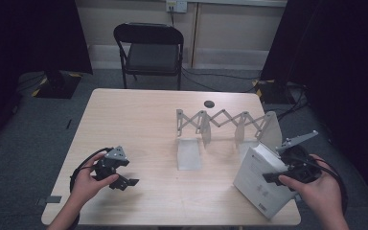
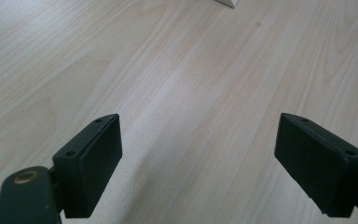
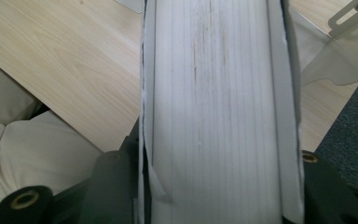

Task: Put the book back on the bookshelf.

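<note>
Left black two-jaw tongs point(image 1: 130, 182): flat rectangular matte pads point(image 2: 95, 158) with two screw recesses each, brass-coloured rivet at the arm, grey three-cornered top plate, black looped cable. Right black tongs point(image 1: 270, 177): same build. Person's forearms bare; light beige trousers.

White book point(image 1: 261, 179), its page edges point(image 3: 219, 116) showing faint brownish streaks, sitting at 4 o'clock on the pale, wood-grained table point(image 1: 139, 124). Light grey criss-cross rack point(image 1: 227, 125) standing at 2 o'clock. Black-jawed left gripper point(image 1: 130, 182) with grey plate lying at 8 o'clock; black right gripper point(image 1: 273, 177) showing at 4 o'clock. Black chair point(image 1: 149, 50) standing at 12 o'clock on grey floor point(image 1: 19, 153).
</note>
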### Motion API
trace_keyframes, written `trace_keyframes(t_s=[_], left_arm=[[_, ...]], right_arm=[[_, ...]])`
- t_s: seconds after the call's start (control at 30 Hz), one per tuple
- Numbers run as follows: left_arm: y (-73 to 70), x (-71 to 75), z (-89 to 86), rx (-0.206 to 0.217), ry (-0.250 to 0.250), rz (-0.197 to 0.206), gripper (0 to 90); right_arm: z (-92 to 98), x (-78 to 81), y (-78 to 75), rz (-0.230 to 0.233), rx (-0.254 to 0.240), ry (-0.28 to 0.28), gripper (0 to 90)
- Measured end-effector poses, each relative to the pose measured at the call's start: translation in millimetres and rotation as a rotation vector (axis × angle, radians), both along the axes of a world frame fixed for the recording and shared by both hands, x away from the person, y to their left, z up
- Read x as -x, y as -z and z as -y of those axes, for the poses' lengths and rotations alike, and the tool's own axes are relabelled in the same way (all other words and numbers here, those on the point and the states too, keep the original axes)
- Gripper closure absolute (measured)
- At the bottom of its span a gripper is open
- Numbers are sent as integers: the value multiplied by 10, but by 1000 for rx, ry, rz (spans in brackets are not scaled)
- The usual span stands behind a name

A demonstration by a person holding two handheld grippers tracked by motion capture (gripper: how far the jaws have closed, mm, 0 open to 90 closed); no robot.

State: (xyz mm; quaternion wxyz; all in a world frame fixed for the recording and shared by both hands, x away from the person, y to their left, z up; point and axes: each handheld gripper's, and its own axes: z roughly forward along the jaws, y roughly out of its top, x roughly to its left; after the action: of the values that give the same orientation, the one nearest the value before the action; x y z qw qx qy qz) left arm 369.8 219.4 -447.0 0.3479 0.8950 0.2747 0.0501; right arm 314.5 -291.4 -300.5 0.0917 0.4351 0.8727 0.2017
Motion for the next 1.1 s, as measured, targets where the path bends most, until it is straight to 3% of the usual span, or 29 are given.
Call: trace_keyframes(t_s=[0.5,1.1], left_arm=[[2,-4,20,-2,8,-6,147],[4,-9,19,-6,11,-5,147]], right_arm=[[189,0,15,-5,2,89,528],[172,-139,5,-8,4,179,529]])
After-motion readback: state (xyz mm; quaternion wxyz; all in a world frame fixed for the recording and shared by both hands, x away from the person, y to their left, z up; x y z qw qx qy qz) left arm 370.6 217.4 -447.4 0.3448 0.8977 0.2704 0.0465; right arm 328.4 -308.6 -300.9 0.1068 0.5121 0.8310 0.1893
